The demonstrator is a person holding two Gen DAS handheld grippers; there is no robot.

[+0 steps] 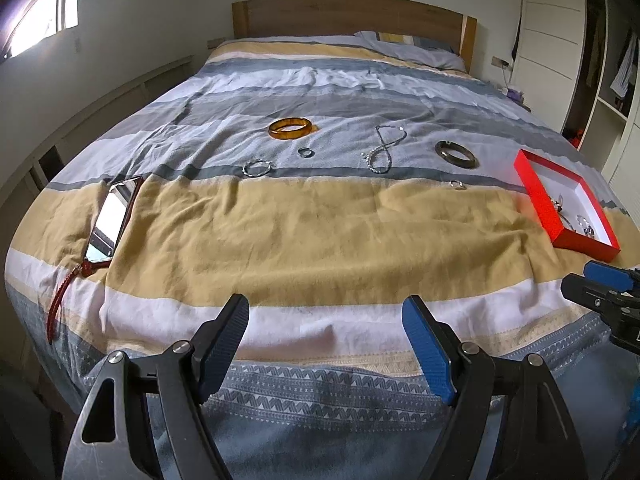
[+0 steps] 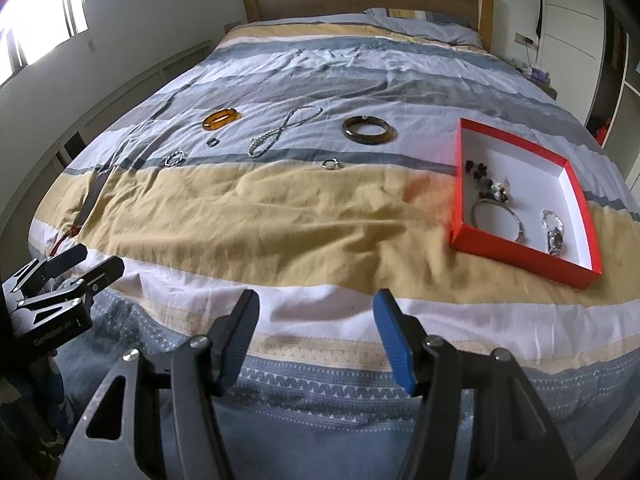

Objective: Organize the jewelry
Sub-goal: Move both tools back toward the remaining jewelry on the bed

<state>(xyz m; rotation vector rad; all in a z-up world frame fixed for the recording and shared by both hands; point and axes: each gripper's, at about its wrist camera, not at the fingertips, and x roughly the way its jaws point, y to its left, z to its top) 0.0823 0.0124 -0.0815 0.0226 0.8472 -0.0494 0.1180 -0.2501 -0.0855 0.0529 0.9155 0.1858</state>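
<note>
Jewelry lies on the striped bed cover: an amber bangle (image 1: 290, 128) (image 2: 221, 119), a dark bangle (image 1: 457, 153) (image 2: 370, 130), a bead necklace (image 1: 384, 152) (image 2: 280, 130), a twisted silver ring (image 1: 257, 168), a small dark ring (image 1: 305, 152) and a small silver ring (image 2: 331, 165). At the right sits a red box (image 2: 520, 256) (image 1: 536, 196) holding a watch (image 2: 554, 232), a thin bracelet and dark beads. My left gripper (image 1: 326, 304) (image 2: 98, 258) and right gripper (image 2: 317, 298) (image 1: 600, 284) hover open over the bed's near edge, nothing between their fingers.
A phone (image 1: 110, 224) with a red strap (image 1: 60, 300) lies at the left side of the bed. A wooden headboard (image 1: 352, 14) and pillow are at the far end. White cupboards stand to the right, low shelves to the left.
</note>
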